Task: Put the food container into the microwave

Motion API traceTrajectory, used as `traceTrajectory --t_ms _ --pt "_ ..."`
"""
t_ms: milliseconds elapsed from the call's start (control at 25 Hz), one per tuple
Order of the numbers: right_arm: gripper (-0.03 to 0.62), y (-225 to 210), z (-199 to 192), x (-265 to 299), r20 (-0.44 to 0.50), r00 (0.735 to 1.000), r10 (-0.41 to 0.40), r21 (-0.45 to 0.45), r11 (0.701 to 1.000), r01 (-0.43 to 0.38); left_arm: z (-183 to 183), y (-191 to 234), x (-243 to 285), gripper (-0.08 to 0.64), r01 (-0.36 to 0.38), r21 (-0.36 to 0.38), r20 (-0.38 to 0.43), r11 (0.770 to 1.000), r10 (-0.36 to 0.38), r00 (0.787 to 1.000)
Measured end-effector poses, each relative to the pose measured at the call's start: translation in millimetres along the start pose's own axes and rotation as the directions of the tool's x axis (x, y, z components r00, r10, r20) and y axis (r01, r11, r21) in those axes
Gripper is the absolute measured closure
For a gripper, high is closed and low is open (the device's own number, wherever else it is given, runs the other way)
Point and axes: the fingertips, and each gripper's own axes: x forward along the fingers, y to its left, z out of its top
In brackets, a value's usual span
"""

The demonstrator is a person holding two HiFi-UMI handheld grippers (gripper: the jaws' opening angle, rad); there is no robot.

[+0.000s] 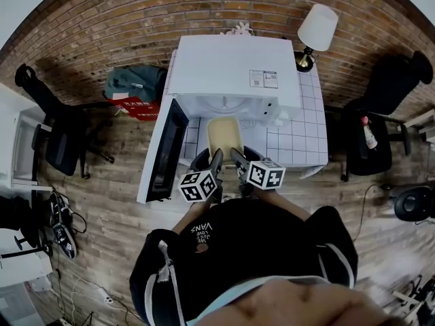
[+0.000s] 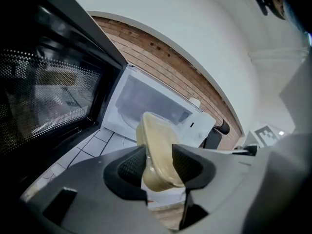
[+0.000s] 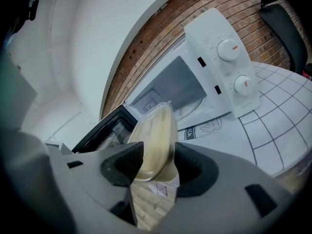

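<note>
The food container (image 1: 223, 136) is held in the air just in front of the open microwave (image 1: 234, 70), above the front part of the table (image 1: 307, 136). It is not yet inside the cavity.

Both tongs carry it together. The left gripper (image 1: 217, 157) has its jaws partly closed and clamped on the left rim of the container. The right gripper (image 1: 237, 157) is clamped in the same way on the right rim. In each gripper view the dark ribbed pads press on the two faces of the rim, and the container stands out forward past the jaws, toward the cavity.

The table top is white with a pattern of square tiles. The microwave door (image 1: 165, 153) is swung fully open to the left. A lamp (image 1: 317, 28) with a white shade stands behind the microwave on the right. The wall (image 1: 136, 15) behind is red brick and the floor (image 1: 112, 209) is wood. Dark office chairs stand at both sides.

The container is shallow and rectangular with rounded corners. It looks pale beige under a clear lid.
</note>
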Motion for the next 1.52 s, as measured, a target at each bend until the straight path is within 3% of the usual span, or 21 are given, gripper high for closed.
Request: traceTrajectory --t_ms 560,1200,1520 --pt "0.402 -23 36 42 -0.038 0.999 0.011 -0.002 1.000 -0.011 22 17 52 0.388 -0.028 -0.014 -0.001 1.000 0.028 1.000" --pt "0.402 -51 61 76 -0.040 0.999 -0.005 0.008 1.000 0.005 32 32 97 0.388 -0.047 -0.103 0.017 0.994 0.049 0.999" --pt "0.402 -59 72 93 -0.042 0.999 -0.006 0.015 1.000 0.007 37 39 113 0.388 -0.056 -0.112 0.009 0.992 0.057 0.998"
